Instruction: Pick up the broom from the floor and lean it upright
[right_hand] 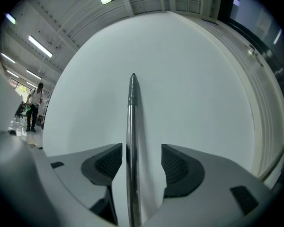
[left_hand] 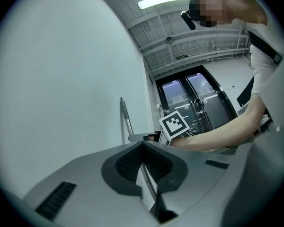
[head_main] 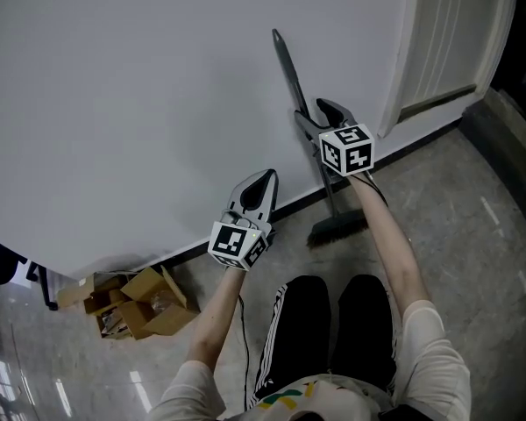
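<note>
Nearest, two legs in black trousers are seen above the grey floor, partly cut off by the bottom edge of the head view. Two grippers are counted, one in each hand. The left gripper is held with its jaws pressed together and nothing between them, apart from the broom and to its left. The right gripper is held with its jaws spread wide. The handle stands between them, close against the pad at that view's left and clear of the other, so nothing is clamped.

One broom is counted. Its bristle head is set on the floor at the foot of the white wall and its handle tip is leaned on the wall. The middle of the handle is covered in the head view by the right gripper.

Along the wall's foot to the left, a heap of open cardboard boxes is seen; their number cannot be told. Farther off, one double glass door and one distant person are made out, both small.
</note>
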The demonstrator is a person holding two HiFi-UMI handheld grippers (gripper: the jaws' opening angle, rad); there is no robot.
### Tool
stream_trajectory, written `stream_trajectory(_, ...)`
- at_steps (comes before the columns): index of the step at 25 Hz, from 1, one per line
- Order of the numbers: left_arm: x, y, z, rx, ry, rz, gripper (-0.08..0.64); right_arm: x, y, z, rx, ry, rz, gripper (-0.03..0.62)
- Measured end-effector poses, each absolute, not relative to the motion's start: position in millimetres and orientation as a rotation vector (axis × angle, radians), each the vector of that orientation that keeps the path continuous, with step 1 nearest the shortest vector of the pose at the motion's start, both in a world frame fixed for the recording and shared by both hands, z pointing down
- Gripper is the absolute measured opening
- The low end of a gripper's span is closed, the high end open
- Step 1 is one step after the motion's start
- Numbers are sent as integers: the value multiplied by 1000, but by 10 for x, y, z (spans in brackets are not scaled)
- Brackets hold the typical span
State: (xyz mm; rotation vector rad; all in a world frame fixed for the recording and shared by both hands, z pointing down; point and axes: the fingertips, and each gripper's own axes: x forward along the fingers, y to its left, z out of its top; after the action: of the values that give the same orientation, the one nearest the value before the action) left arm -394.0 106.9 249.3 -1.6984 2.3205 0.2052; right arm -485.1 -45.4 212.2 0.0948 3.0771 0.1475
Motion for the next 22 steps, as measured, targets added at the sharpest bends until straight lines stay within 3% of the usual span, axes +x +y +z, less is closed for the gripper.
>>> stream_trajectory(11, -3801, 1007, 2176, -1638, 2320, 336, 44, -3983, -427, 1766, 126, 2937, -80, 235)
stream_trajectory(12, -3794, 973, 2167, -1643, 2323, 346, 44, -3892, -432, 1769, 102, 2941, -64, 203)
stream_trajectory(15, -3784, 820, 2182, -1650, 2340, 323, 44, -3631, -459, 1719, 58, 2923, -8, 23)
stream_trajectory(22, -3837, 462, 2438, -1695, 2396, 419, 44, -3236, -698, 1938, -36, 2893, -114, 12)
